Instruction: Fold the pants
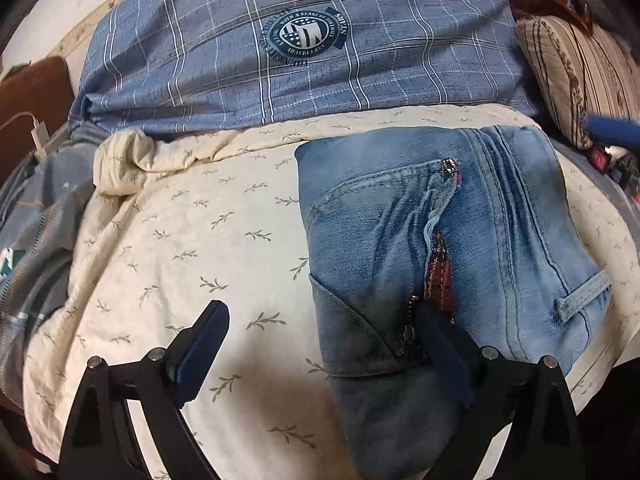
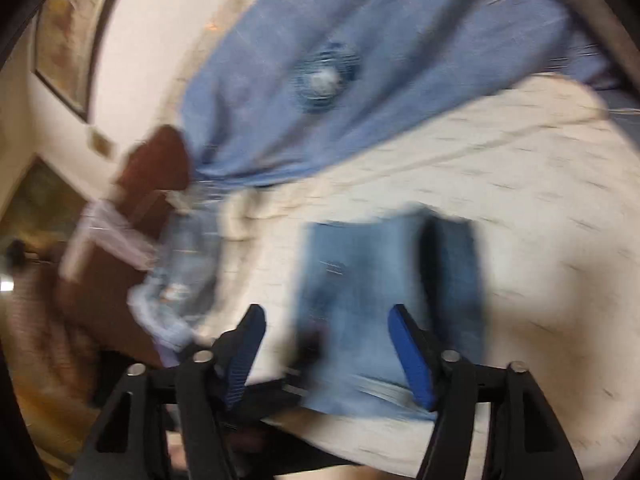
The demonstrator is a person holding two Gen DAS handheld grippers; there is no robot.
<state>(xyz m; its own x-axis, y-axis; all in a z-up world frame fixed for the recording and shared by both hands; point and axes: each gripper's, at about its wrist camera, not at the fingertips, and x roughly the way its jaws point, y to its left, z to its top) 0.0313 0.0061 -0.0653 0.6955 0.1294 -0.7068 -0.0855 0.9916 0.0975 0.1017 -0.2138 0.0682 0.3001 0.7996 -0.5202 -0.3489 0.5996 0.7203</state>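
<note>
The blue jeans [image 1: 440,240] lie folded into a compact rectangle on the cream leaf-print sheet [image 1: 200,240], pocket and zipper facing up. My left gripper [image 1: 320,312] is open and empty just above the near left edge of the jeans; its right finger [image 1: 440,340] hovers over the zipper, the left finger [image 1: 204,340] over the sheet. In the blurred right wrist view the folded jeans [image 2: 384,288] lie ahead of my right gripper [image 2: 328,312], which is open and empty above their near edge.
A blue plaid quilt [image 1: 300,48] is piled at the far side. A striped pillow [image 1: 576,76] sits at the right, a brown headboard [image 1: 32,92] with a white charger cable at the left. More grey-blue bedding [image 1: 32,240] lies left.
</note>
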